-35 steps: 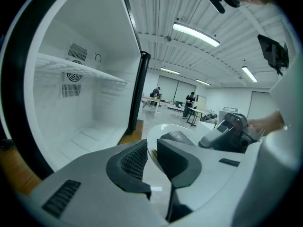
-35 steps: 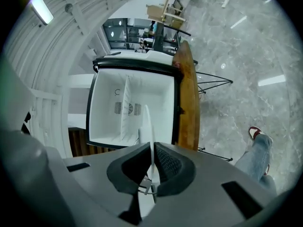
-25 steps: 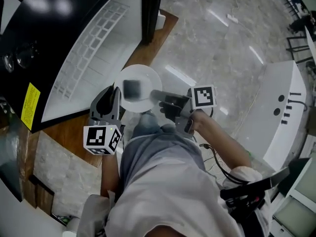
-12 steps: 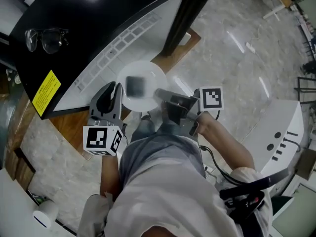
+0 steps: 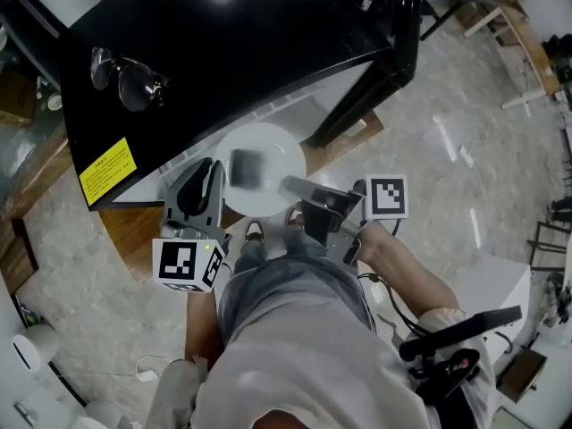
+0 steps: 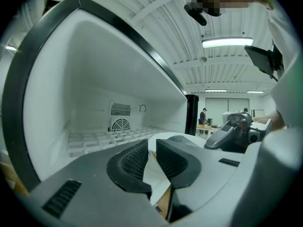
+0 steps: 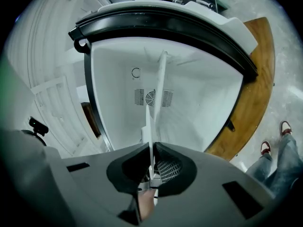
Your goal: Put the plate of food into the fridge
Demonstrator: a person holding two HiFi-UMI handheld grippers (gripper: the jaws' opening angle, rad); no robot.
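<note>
A person is holding the plate (image 5: 279,141) of food (image 5: 245,167) level at the mouth of the open fridge (image 5: 268,43). The right tool (image 7: 151,154) is clamping one rim tight. The left tool (image 6: 152,149), jaws just closing further, is gripping the opposite rim. Loading looks underway; next, easing it inside without tipping.

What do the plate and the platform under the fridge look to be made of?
The plate: white, smooth and thin-rimmed with a soft sheen. It is probably glazed ceramic, though melamine would look alike. The platform: likely wood or wood veneer, warm brown with faint grain streaks and a satin finish.
</note>
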